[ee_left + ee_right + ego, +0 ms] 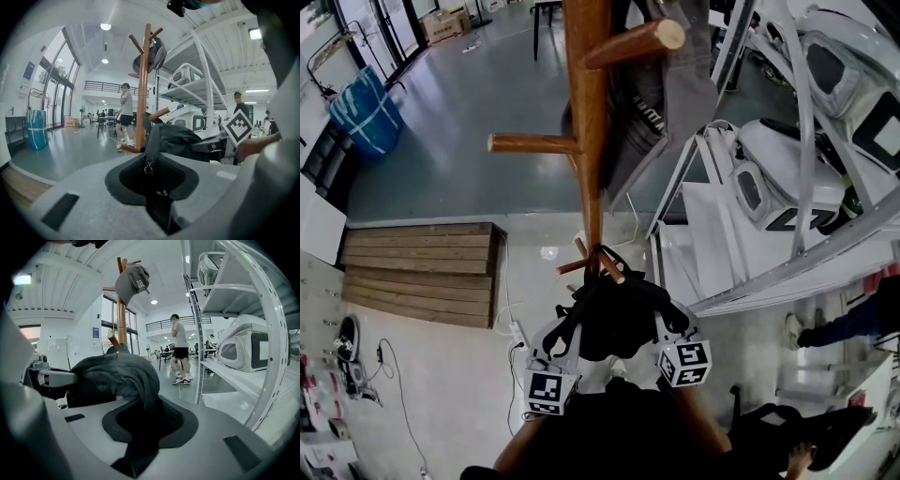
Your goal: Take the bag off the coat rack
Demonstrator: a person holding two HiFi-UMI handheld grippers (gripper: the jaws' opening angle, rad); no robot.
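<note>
A black bag (619, 323) hangs low against the wooden coat rack (589, 112), with its top by the rack's lowest pegs (611, 267). I cannot tell whether its strap is hooked over a peg. My left gripper (570, 323) is shut on the bag's zippered strap (150, 161), and the rack (142, 89) stands just behind it. My right gripper (664, 314) is shut on the bag's bunched black fabric (119, 376) from the other side. A grey cap (131, 280) hangs on an upper peg (633, 42).
White shelving (750, 187) with white machines stands close on the right of the rack. A wooden platform (422, 262) lies at the left, with a blue bin (366, 112) beyond it. A person (125, 115) stands further back in the hall. Someone's legs (844, 323) show at the right edge.
</note>
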